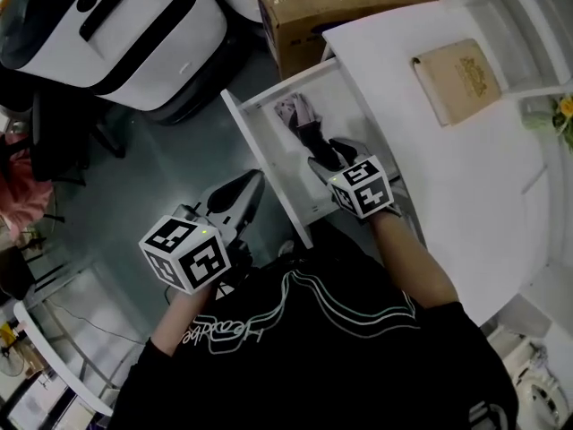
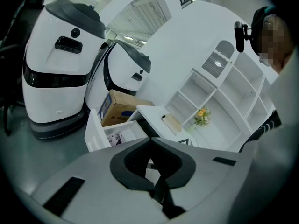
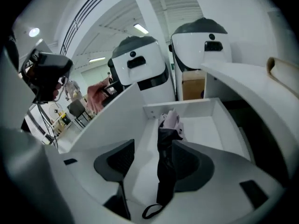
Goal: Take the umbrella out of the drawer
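umbrella (image 1: 309, 134) — half hidden by right gripper (image 1: 329, 158)

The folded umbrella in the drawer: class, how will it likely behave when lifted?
The umbrella looks slim and long, so probably stiff along its shaft yet light. Its loose fabric folds may slip or squash when squeezed. Being roundish, it could roll on the drawer floor if nudged.

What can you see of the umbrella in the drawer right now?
The umbrella is folded, black and fabric-looking, with a wrist loop at the near end and a pale pinkish part at the far end. It lies lengthwise on the white drawer floor, between the right tongs' open jaws; contact unclear.
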A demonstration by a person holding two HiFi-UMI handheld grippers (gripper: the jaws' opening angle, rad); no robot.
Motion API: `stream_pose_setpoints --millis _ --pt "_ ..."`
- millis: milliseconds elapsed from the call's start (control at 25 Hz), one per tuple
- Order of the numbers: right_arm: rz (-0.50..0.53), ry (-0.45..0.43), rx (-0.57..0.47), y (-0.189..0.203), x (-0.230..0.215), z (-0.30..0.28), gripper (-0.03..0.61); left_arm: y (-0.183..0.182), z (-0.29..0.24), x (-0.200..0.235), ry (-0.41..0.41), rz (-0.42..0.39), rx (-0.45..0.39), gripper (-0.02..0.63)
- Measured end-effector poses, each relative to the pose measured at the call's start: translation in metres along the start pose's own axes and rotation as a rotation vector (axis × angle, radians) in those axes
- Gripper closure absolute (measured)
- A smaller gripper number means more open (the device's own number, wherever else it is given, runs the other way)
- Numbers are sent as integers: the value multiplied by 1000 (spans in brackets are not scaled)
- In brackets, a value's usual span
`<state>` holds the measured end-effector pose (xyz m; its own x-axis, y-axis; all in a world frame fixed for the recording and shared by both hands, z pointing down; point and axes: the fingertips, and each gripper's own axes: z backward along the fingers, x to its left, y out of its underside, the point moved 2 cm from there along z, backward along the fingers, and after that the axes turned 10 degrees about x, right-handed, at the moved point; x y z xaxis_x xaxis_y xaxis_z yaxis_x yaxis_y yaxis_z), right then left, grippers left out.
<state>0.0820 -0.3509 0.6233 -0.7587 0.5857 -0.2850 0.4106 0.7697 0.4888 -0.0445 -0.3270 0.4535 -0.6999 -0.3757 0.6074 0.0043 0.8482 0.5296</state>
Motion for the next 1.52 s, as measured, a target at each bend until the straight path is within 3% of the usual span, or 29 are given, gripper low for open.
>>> stream_pose_setpoints --millis 520,840,1200,1520 --pt "57 72 250 30 -42 -97 341 -5 -3 53 -80 104 -13 594" --pt "89 91 312 34 -42 -121 341 6 -4 65 -96 133 15 594" --pt "92 149 327 34 -46 -122 342 2 15 78 -133 151 -14 594" --pt "58 172 335 32 -46 -120 357 17 18 70 -95 150 -2 594"
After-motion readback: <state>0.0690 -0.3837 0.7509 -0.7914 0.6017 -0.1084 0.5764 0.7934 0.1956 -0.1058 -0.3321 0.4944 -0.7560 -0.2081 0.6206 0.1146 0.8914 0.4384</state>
